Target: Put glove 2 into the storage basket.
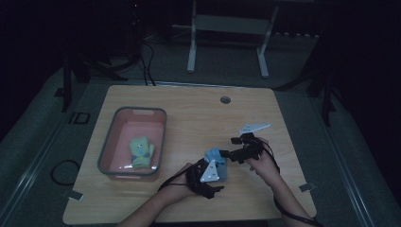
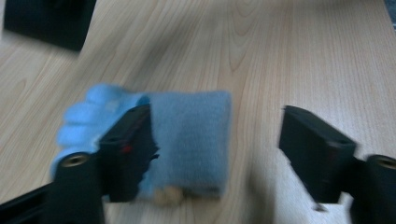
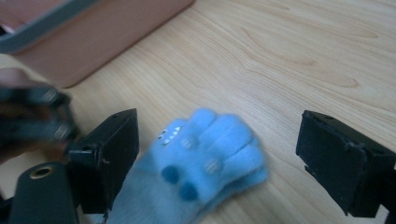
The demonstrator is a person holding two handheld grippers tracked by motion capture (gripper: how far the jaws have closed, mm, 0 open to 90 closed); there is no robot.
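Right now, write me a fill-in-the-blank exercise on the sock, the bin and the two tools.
1. The sock between the two tools is light ____.
2. It lies flat on the wooden ____.
3. The pink bin holds a ____ sock.
4. Both the left tool and the right tool have jaws standing ____ around the sock.

Missing words: blue; table; green; open

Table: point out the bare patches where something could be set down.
The table is bare along the far edge around the round hole, and between the pink bin and the blue sock. Crowded: the near right, where the left gripper and right gripper flank the sock.
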